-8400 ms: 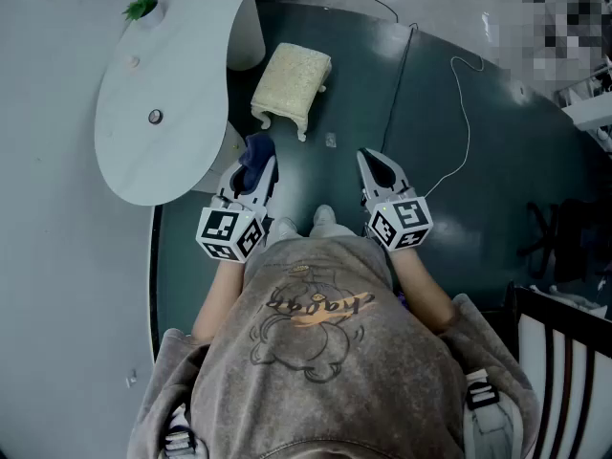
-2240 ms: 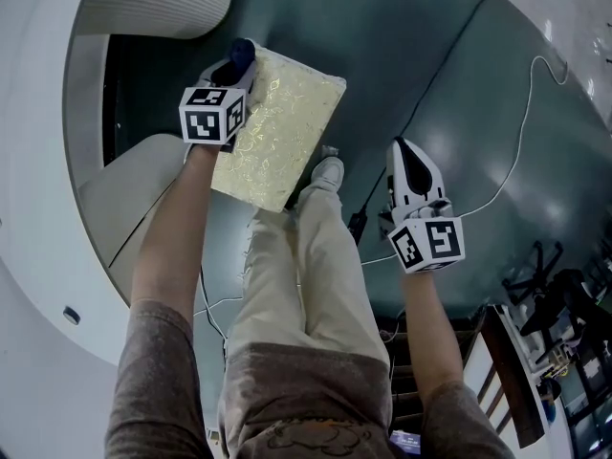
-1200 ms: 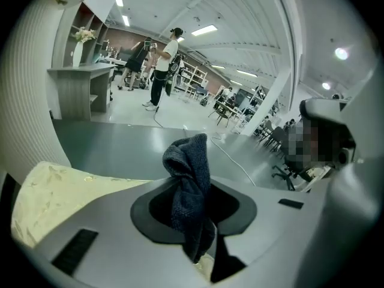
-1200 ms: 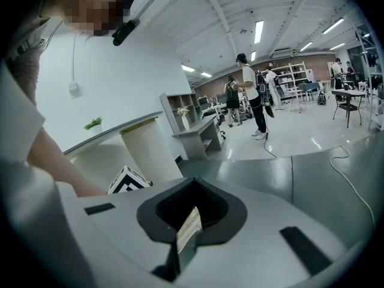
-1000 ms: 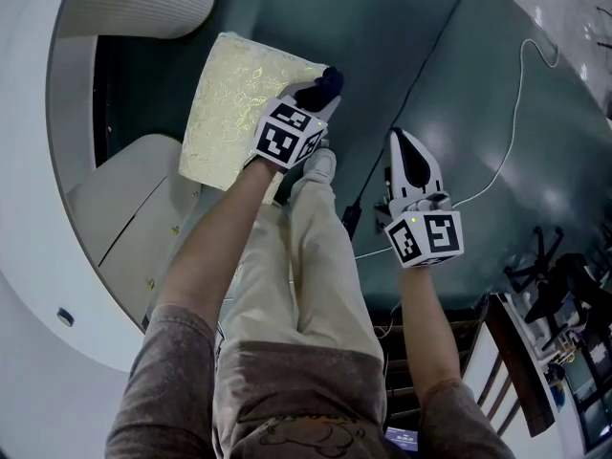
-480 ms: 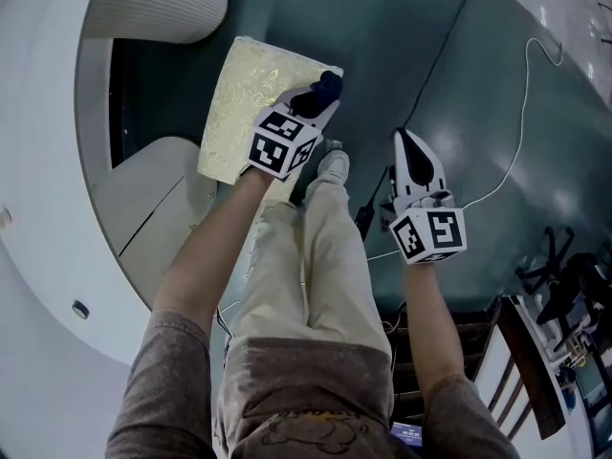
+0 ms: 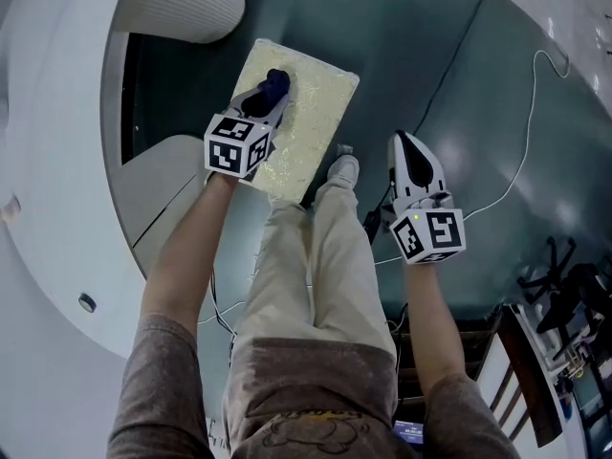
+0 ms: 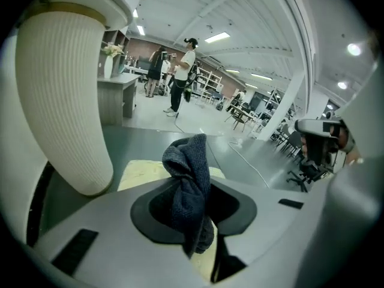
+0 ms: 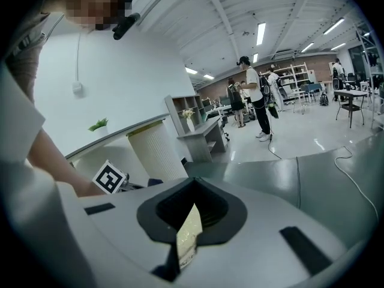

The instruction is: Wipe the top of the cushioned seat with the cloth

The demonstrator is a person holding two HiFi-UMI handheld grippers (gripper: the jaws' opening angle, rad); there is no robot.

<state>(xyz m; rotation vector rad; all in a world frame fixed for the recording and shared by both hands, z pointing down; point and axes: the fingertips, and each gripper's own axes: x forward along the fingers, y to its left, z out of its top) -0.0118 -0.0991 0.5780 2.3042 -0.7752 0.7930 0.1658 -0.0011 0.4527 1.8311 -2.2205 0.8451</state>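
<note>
The cushioned seat (image 7: 311, 113) is a pale yellow patterned rectangle on the dark floor, just ahead of my feet. My left gripper (image 7: 270, 94) reaches over its top near the middle, shut on a dark blue cloth (image 7: 276, 81) that rests on the cushion. In the left gripper view the cloth (image 8: 187, 179) bunches up between the jaws of the left gripper (image 8: 191, 212), with the seat (image 8: 141, 174) showing behind it. My right gripper (image 7: 409, 157) hangs over bare floor to the right of my leg, shut and holding nothing. The right gripper (image 9: 191, 221) shows only a thin slit.
A white curved counter (image 7: 57, 161) and a ribbed white column (image 7: 182, 3) stand to the seat's left. My legs and a shoe (image 7: 342, 172) are close to the seat's near edge. A white cable (image 7: 521, 151) trails over the floor on the right. Chairs (image 7: 564, 295) are at lower right.
The left gripper has dragged the cloth from the seat's right edge leftwards to the middle of its top. The right gripper has stayed where it was.
</note>
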